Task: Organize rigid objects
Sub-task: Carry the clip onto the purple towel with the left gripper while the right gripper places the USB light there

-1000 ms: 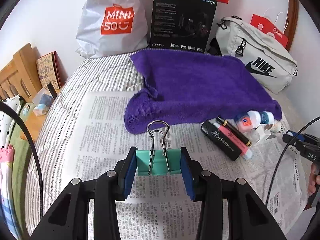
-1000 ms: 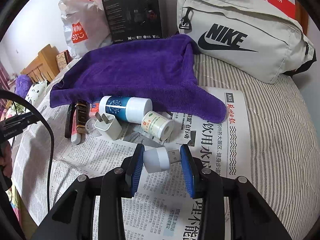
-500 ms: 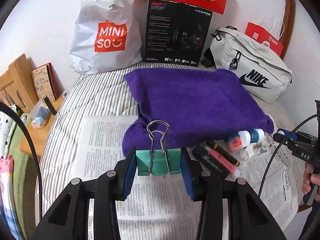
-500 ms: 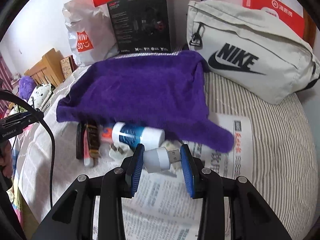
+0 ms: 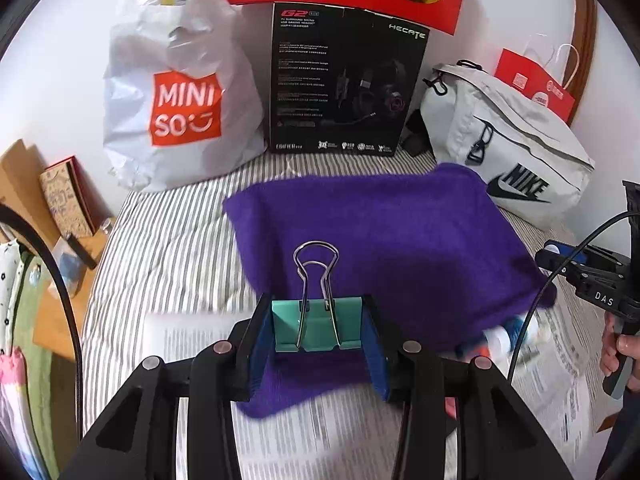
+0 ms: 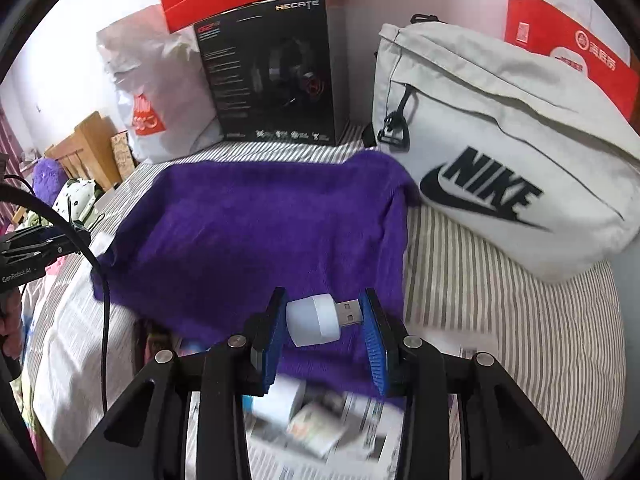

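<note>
Both grippers have lifted and carried forward since a second ago: the purple towel (image 5: pixel 392 248) that lay well ahead now spreads directly under my fingers, and the clutter of bottles has slipped down to the near edge of each view.

My left gripper (image 5: pixel 318 328) is closed on the teal binder clip (image 5: pixel 316 324), its blue pads pressed against the clip's two ends. The clip stands upright, its pair of silver wire handles looping toward the far side, the body a flat mint green with a folded crease. It hangs in the air above the towel's near left corner, touching nothing but the pads.

My right gripper (image 6: pixel 325 320) is closed on the small USB night light (image 6: pixel 320 314). This is a stubby white frosted block with a bare metal USB plug pointing right; the left pad bears on the white end and the right pad on the plug's tip. It hangs above the towel's near right part.

Under both lies the newspaper (image 5: pixel 320 428) on the striped bedding (image 6: pixel 500 320). Blurred bottles (image 6: pixel 296 412) lie on the paper near my right fingers. Far off stand the Miniso bag (image 5: pixel 180 92), the black headset box (image 5: pixel 344 80) and the Nike pouch (image 6: pixel 500 152).
</note>
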`<state>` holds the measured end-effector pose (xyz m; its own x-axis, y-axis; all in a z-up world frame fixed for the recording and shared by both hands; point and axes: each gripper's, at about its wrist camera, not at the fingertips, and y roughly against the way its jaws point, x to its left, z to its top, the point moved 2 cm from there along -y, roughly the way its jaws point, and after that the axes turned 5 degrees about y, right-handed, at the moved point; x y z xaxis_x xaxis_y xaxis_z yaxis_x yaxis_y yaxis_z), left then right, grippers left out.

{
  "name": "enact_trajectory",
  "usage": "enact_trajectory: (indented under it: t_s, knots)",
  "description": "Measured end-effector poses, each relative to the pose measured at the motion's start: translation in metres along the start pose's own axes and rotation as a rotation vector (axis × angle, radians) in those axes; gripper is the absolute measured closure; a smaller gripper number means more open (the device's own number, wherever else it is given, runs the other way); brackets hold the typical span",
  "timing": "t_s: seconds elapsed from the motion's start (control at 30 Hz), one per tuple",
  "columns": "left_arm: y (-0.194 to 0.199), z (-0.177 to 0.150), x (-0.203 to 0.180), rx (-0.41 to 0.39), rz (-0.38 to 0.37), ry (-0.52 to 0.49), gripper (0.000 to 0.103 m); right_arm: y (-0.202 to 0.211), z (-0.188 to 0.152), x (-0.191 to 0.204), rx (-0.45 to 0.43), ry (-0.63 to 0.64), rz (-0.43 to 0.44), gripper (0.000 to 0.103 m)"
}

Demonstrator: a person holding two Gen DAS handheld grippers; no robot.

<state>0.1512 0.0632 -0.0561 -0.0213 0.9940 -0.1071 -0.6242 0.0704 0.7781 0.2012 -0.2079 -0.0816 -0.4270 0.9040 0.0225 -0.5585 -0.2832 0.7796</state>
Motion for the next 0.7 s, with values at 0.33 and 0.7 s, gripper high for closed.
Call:
enact_trajectory:
  t_s: [0.33,0.7]
  knots:
    - [-0.054,0.033,-0.007,0.041,-0.015,-0.02,0.063,-0.058,0.039,-0.016,0.046,0.031,-0.01,0.066]
    - [-0.109,0.046,-0.006,0.119,-0.019,-0.02,0.063,-0.117,0.06,-0.018,0.152,0.059,-0.042,0.066]
